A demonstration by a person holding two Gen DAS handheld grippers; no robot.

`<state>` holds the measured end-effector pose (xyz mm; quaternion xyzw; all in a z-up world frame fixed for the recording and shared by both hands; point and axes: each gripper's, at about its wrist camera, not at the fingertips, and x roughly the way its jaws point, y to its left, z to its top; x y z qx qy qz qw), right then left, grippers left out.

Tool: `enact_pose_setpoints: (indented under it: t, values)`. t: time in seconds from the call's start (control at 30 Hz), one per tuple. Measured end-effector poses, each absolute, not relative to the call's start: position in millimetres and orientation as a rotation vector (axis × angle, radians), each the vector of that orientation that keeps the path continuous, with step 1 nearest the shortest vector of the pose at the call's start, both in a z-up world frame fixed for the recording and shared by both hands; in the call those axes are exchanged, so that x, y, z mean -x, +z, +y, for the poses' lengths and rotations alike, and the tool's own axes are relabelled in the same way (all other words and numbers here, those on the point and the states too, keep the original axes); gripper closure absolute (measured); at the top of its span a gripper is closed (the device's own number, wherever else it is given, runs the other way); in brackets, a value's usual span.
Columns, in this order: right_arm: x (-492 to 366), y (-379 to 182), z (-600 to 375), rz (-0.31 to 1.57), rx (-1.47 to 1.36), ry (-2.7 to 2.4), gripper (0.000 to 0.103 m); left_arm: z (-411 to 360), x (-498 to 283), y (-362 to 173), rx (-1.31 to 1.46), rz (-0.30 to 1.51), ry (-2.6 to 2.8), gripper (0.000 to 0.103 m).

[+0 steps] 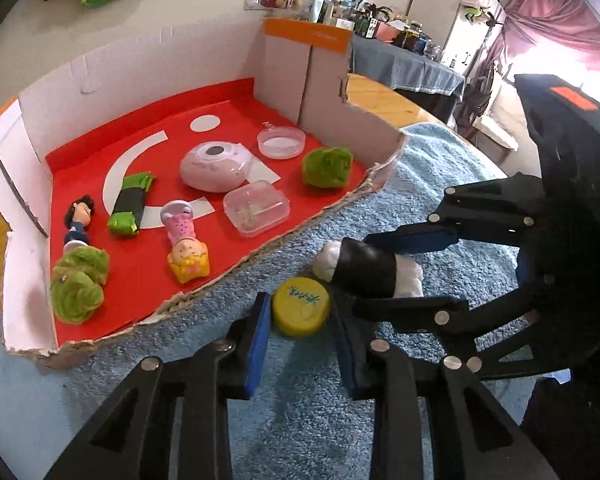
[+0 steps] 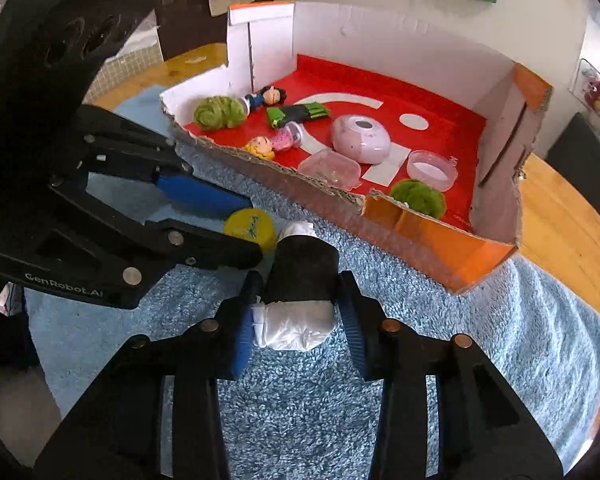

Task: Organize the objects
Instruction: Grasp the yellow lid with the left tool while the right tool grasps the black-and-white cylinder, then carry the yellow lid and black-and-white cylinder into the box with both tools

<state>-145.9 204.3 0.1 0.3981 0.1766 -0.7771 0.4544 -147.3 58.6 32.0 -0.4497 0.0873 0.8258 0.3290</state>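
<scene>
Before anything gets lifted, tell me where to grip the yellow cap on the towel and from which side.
Grip the yellow cap across its round side wall, coming down from above. It lies flat on the blue towel, so only the rim offers opposing faces. The left tongs already straddle it that way. Mind the black-and-white roll beside it, held in the right tongs.

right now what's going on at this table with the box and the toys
A person works two tongs over a blue towel. The right tongs are shut on a black-and-white roll; the left tongs are shut on a yellow cap. Both items lie outside the cardboard box, which already holds dolls, green pompoms and small containers.
</scene>
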Motion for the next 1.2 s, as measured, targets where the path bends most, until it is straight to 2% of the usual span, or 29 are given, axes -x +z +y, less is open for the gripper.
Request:
enact_pose_setpoints:
  t: [0.63,1.2]
  values:
    - [115,52,223,0.328,-0.886,-1.988,0.066,24,95,83,0.996,0.119,2.268,0.072]
    - [102,60,224,0.330,-0.887,-2.005,0.066,11,80,98,0.942,0.074,2.294,0.072]
